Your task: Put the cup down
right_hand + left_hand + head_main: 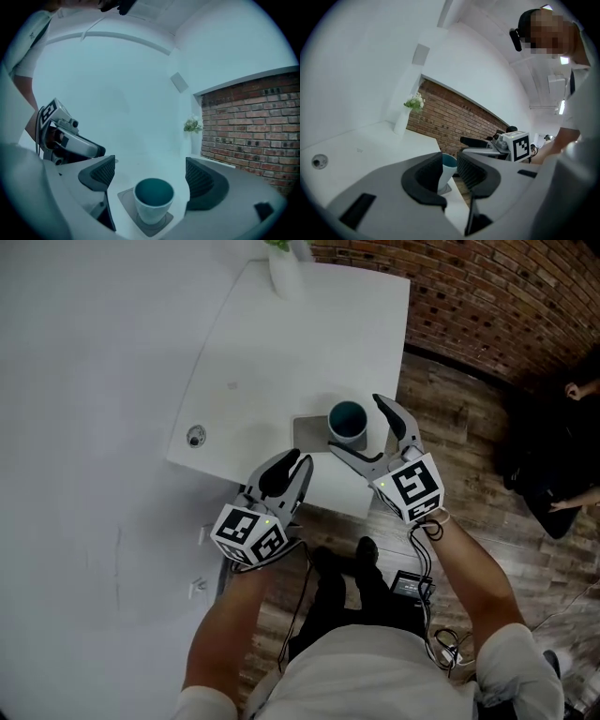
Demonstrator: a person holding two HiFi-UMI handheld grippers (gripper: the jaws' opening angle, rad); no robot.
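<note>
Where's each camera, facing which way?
Head view: on the head, steeply down on table, cup; forearms, left gripper, right gripper show.
Left gripper view: on it, along its narrow-gapped jaws toward cup, brick wall; right gripper beyond.
Right gripper view: on it, between wide-open jaws over cup; left gripper at left.
Shared: all see the cup on its grey mat.

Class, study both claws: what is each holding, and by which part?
Nothing is held. The right claw stands open, its pads clear of the cup, which rests on its coaster. The left claw is empty too.
</note>
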